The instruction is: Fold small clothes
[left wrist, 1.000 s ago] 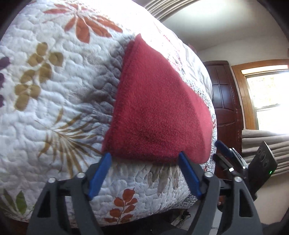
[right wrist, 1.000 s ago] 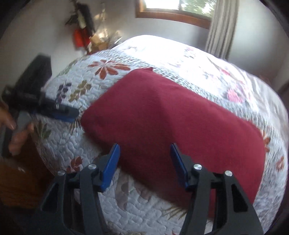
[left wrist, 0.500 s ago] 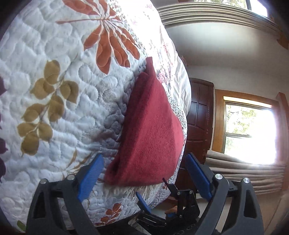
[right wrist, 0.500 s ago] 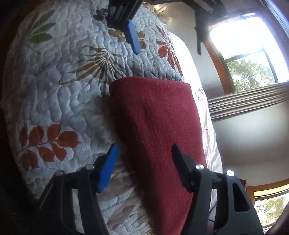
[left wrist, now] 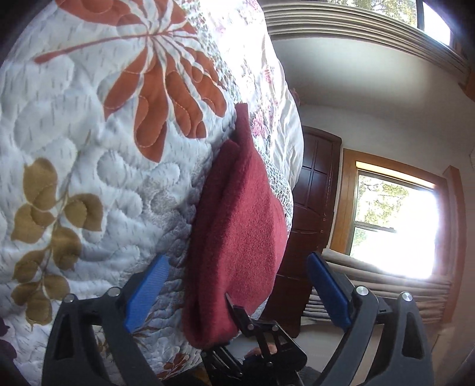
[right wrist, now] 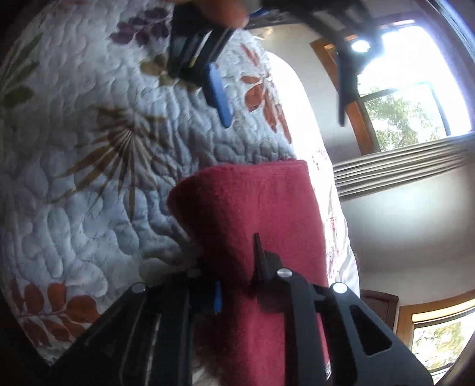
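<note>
Your right claw [right wrist: 237, 267] is pinching the near edge of the red cloth [right wrist: 255, 207]: its black fingers [right wrist: 261, 261] are pressed together on the fleece, and one blue pad [right wrist: 217, 298] shows only as a sliver behind a fold. Your left claw [left wrist: 237, 285] is spread wide, blue pads [left wrist: 147, 292] well apart, with the cloth's [left wrist: 237, 237] near corner between them but untouched. In the left view, the right claw [left wrist: 261, 335] shows as black links gripping the cloth's lower end.

The cloth is nubby fleece, folded double with a rounded edge, lying on the bed's quilt [left wrist: 89, 133]. Its far end is hidden past the bed's curve. The quilt is white, puffy and stitched, printed with orange, tan and purple leaves.

In the right view, the left claw [right wrist: 279, 98] hangs over the quilt [right wrist: 74, 207], blurred, with a hand [right wrist: 225, 9] cut off at the top. Beyond are a dark wooden door [left wrist: 314, 207], windows [left wrist: 394, 225] and a pleated curtain [right wrist: 400, 166].
</note>
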Demonstrator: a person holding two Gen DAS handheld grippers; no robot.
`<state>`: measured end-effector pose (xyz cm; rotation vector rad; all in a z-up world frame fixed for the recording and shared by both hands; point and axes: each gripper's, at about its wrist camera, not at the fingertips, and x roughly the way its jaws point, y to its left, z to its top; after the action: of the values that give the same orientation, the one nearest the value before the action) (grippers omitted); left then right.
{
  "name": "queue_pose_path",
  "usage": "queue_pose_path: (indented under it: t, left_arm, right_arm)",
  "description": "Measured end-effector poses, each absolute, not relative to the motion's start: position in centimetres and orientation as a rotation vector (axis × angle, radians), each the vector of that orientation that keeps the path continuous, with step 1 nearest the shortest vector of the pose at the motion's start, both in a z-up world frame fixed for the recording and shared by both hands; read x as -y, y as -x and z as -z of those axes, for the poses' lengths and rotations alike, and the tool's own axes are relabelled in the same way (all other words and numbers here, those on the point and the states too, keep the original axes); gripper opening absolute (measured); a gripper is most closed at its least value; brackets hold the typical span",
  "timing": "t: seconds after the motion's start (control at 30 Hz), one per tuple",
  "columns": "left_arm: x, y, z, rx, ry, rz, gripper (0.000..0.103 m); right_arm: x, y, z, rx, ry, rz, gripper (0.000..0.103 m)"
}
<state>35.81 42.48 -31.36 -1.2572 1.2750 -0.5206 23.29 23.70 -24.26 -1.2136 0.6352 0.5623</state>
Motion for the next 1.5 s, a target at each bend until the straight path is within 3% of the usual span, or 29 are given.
queue_pose_path:
  t: [0.2, 0.5, 0.57, 0.6, 0.7, 0.73, 1.17, 1.5]
  left_arm:
    - [-41.1, -38.8, 32.1, -1.313, 1.293, 0.553, 0.098]
    - [-36.4, -44.3, 33.1, -1.426, 1.221, 0.579, 0.097]
    - [-35.8, -45.3, 33.0, -1.440, 1.177, 0.573, 0.070]
    - [-35.5, -45.7, 33.0, -1.469, 1.146, 0.558, 0.046]
    - [-35.1, -46.3, 32.8, -1.501, 1.083, 0.526, 0.022]
    - [-35.1, -46.2, 32.6, -1.500, 1.080, 0.524, 0.018]
    - [-32.6, -47.7, 24.0, -1.388, 0.927, 0.588, 0.014]
    - [-25.4, -50.5, 16.6, -1.363, 0.778, 0.616, 0.014]
  right_arm:
    - [-22.3, -24.7, 19.2, -0.630, 1.042, -0.534, 0.014]
    - [-21.4, -25.1, 17.5, -0.630, 0.982, -0.527, 0.012]
    - [-20.8, -25.2, 17.3, -0.634, 0.966, -0.528, 0.012]
    - [-20.7, -25.2, 17.2, -0.636, 0.964, -0.528, 0.011]
    - [-20.7, -25.6, 16.9, -0.639, 0.949, -0.525, 0.011]
    - [-20.7, -25.6, 16.9, -0.641, 0.942, -0.523, 0.011]
    - [-19.1, -25.2, 12.7, -0.655, 0.764, -0.488, 0.010]
    - [-13.3, -26.7, 8.3, -0.643, 0.537, -0.381, 0.010]
